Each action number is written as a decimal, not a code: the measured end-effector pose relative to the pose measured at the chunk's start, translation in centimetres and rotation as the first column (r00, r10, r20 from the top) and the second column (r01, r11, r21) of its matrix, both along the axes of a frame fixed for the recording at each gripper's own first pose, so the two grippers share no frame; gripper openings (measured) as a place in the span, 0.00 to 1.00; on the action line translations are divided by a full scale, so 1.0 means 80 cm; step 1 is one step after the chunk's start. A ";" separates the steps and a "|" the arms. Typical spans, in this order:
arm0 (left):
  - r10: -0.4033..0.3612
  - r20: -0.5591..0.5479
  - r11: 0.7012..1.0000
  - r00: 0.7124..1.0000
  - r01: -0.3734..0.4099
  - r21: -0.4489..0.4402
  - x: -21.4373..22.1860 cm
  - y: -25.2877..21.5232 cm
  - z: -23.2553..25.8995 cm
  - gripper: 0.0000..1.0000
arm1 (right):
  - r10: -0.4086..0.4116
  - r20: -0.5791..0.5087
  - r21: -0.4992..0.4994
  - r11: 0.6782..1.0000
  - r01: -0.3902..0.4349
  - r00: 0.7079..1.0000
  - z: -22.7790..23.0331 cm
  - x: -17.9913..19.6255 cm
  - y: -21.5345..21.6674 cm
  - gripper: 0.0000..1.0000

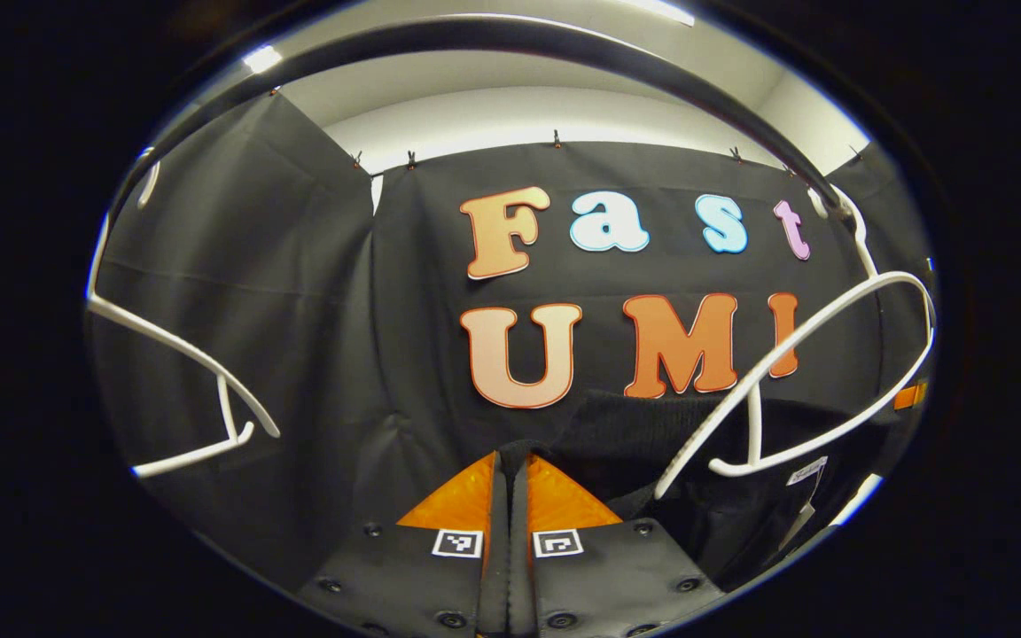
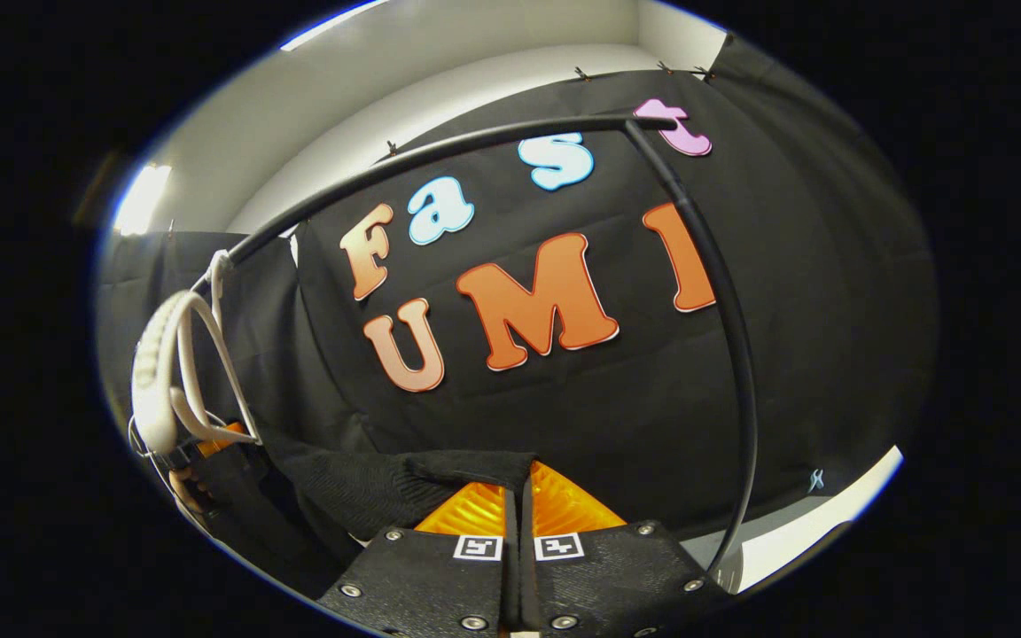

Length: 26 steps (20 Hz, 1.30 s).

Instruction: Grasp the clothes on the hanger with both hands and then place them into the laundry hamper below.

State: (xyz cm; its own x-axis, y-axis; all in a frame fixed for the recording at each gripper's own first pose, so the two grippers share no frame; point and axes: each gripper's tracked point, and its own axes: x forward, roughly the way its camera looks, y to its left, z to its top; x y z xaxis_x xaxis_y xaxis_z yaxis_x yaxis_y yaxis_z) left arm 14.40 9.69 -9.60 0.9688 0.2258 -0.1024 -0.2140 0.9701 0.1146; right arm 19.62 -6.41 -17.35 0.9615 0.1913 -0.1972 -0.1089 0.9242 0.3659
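A black knit garment hangs low at the right of the left gripper view, behind a bare white hanger. Its edge runs to my left gripper, whose fingers are pressed together on the cloth. In the right gripper view the same garment stretches from the lower left to my right gripper, which is shut on a fold of it. Farther off at the left edge of that view are the white hanger, part of the other gripper and the hand holding it.
A black rail arches overhead, and a second bare white hanger hangs from it at the left. The rail bends into a dark upright post to the right of my right gripper. Black cloth walls stand close behind.
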 end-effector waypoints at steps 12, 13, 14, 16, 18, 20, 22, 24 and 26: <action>-0.014 -0.091 0.999 0.996 0.017 0.032 -0.059 -0.015 -0.093 0.07 | 0.023 -0.122 -0.016 1.000 -0.025 0.992 -0.111 -0.056 0.028 0.00; -0.018 -0.095 0.999 0.995 0.022 0.039 -0.065 -0.019 -0.099 0.07 | 0.027 -0.134 -0.023 0.999 -0.030 0.991 -0.120 -0.061 0.034 0.00; -0.023 -0.098 0.999 0.995 0.027 0.042 -0.068 -0.022 -0.104 0.07 | 0.030 -0.143 -0.027 0.999 -0.034 0.989 -0.129 -0.065 0.039 0.00; -0.036 -0.113 0.998 0.993 0.041 0.037 -0.074 -0.032 -0.120 0.07 | 0.029 -0.157 -0.031 0.999 -0.034 0.987 -0.143 -0.074 0.046 0.00; -0.057 -0.139 0.998 0.989 0.061 0.029 -0.080 -0.043 -0.139 0.07 | 0.042 -0.185 -0.027 0.999 -0.047 0.982 -0.162 -0.087 0.056 0.00; -0.083 -0.167 0.996 0.982 0.085 0.005 -0.087 -0.053 -0.159 0.07 | 0.054 -0.204 -0.023 0.998 -0.060 0.978 -0.181 -0.101 0.067 0.00; -0.111 -0.202 0.994 0.973 0.104 -0.042 -0.091 -0.063 -0.186 0.07 | 0.053 -0.217 -0.029 0.998 -0.061 0.975 -0.196 -0.101 0.074 0.00; -0.128 -0.230 0.990 0.965 0.112 -0.080 -0.098 -0.071 -0.214 0.07 | 0.048 -0.225 -0.038 0.998 -0.058 0.973 -0.212 -0.107 0.079 0.00; -0.139 -0.259 0.989 0.956 0.120 -0.089 -0.104 -0.080 -0.236 0.06 | 0.052 -0.231 -0.047 0.997 -0.064 0.972 -0.227 -0.118 0.088 0.00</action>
